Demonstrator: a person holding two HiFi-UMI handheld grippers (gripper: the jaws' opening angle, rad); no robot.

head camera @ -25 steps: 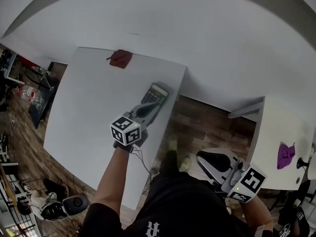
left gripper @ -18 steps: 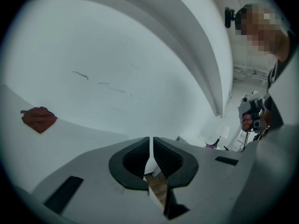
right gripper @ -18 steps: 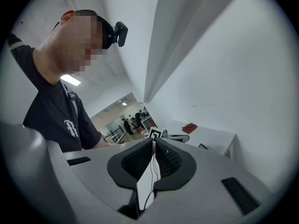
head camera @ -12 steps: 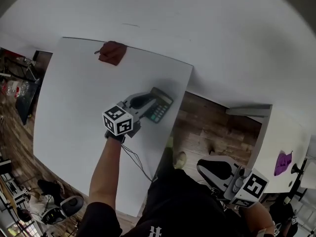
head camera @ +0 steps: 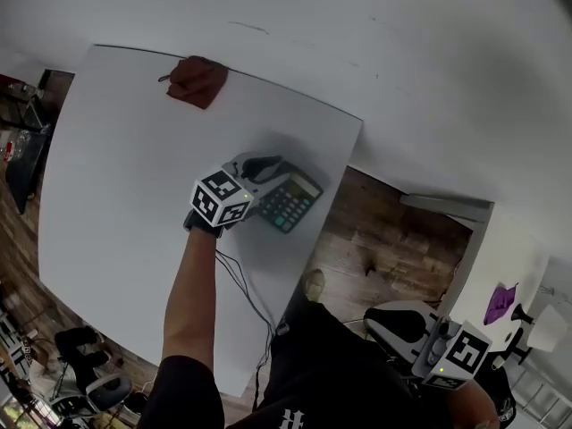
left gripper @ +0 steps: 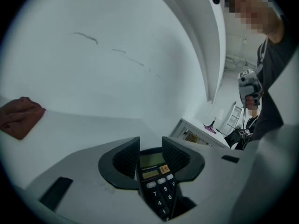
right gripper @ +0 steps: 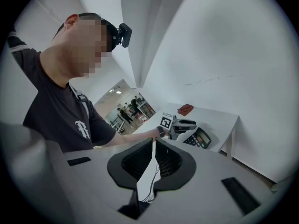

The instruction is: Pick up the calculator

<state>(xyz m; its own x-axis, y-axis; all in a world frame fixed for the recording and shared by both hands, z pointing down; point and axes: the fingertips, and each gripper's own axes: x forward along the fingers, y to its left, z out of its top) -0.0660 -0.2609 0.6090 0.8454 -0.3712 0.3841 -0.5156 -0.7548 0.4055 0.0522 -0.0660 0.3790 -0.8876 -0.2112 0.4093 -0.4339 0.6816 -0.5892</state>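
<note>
A: The left gripper (left gripper: 150, 146) has its jaws opening astride the calculator (left gripper: 156, 185), which lies flat near the white table's (head camera: 134, 195) right edge. What's the risk?

B: A skewed closing could shove it off that edge. The right gripper (right gripper: 153, 143) is pressed together, empty and well apart, so it can't help.

Left grey two-jaw tool (head camera: 268, 164): bare forearm (head camera: 192, 302) extended forward, tool tilted slightly down, jaws opening, black keypad calculator (head camera: 290, 206) between them. Right grey two-jaw tool (right gripper: 153, 146): held low beside the body, jaw tips together.
</note>
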